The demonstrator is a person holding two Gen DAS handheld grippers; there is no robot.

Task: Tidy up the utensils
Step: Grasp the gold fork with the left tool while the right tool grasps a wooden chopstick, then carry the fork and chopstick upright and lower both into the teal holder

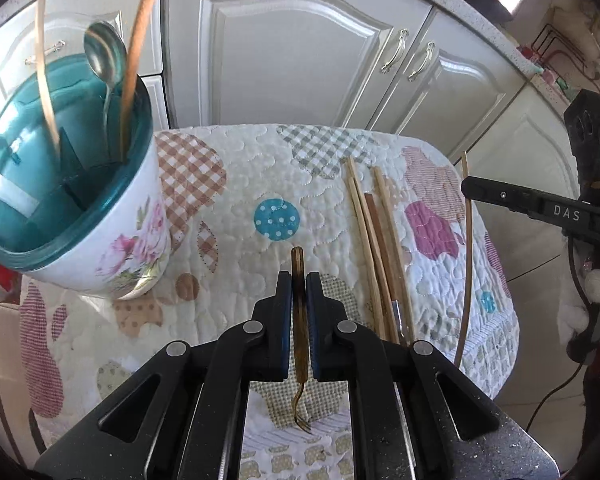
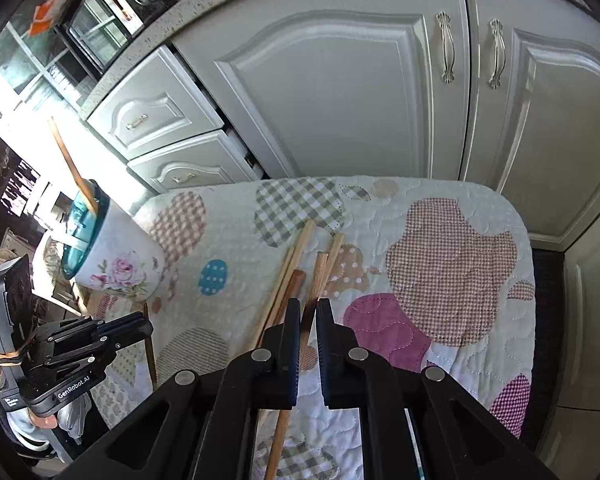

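Note:
My left gripper (image 1: 299, 280) is shut on a small dark-amber fork (image 1: 298, 264), which stands on end with its tines pointing down, above the quilted cloth (image 1: 260, 168). My right gripper (image 2: 309, 308) is shut on a wooden chopstick (image 2: 319, 272); in the left wrist view that chopstick (image 1: 468, 248) hangs below the right gripper (image 1: 466, 189). Several chopsticks (image 1: 374, 240) (image 2: 296, 252) lie on the cloth between the two grippers. At the left stands a floral holder with a teal insert (image 1: 136, 236) (image 2: 120, 264). It holds a metal spoon (image 1: 102, 54) and two wooden sticks (image 1: 140, 40).
The cloth-covered table (image 2: 440, 208) ends close to white cabinet doors (image 2: 340, 100) at the back. Its right edge (image 1: 500, 280) drops to the floor. A person's white-gloved hand (image 1: 596, 292) holds the right gripper. A cable trails on the floor at the right.

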